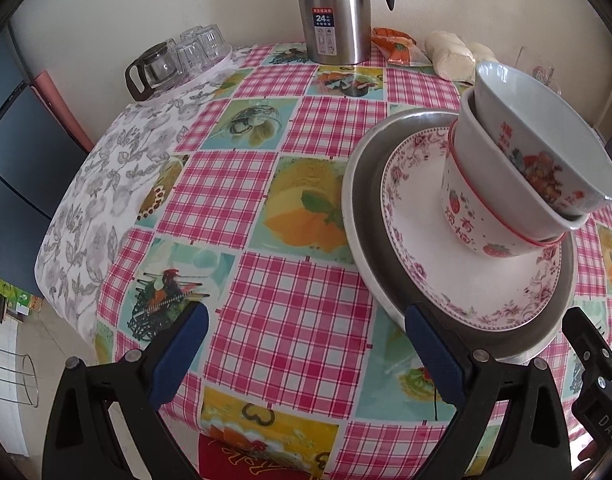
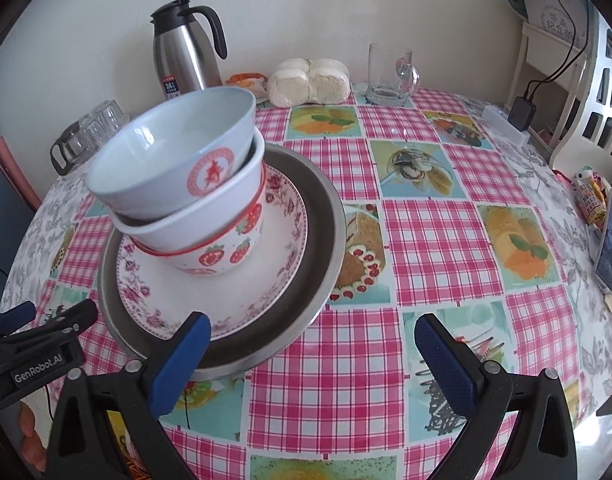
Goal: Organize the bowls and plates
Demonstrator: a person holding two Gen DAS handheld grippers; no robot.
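A round metal tray (image 1: pixel 356 208) (image 2: pixel 326 216) holds a floral-rimmed plate (image 1: pixel 418 240) (image 2: pixel 282 248). On the plate stand three nested bowls: a strawberry bowl (image 1: pixel 466 216) (image 2: pixel 230 256) at the bottom, a white bowl (image 1: pixel 478 136) (image 2: pixel 210 220) in it, and a pale blue bowl (image 1: pixel 542 136) (image 2: pixel 174 160) tilted on top. My left gripper (image 1: pixel 306 340) is open over the tablecloth, its right finger beside the tray's near rim. My right gripper (image 2: pixel 312 344) is open too, its left finger just in front of the tray. Nothing sits between either pair of fingers.
A steel thermos (image 1: pixel 334 12) (image 2: pixel 186 56), steamed buns (image 2: pixel 310 82), a glass mug (image 2: pixel 390 76) and a snack bag (image 1: pixel 402 46) line the far edge by the wall. Upturned glasses and a glass pot (image 1: pixel 154 68) sit far left. A phone (image 2: pixel 610 240) leans at the right edge.
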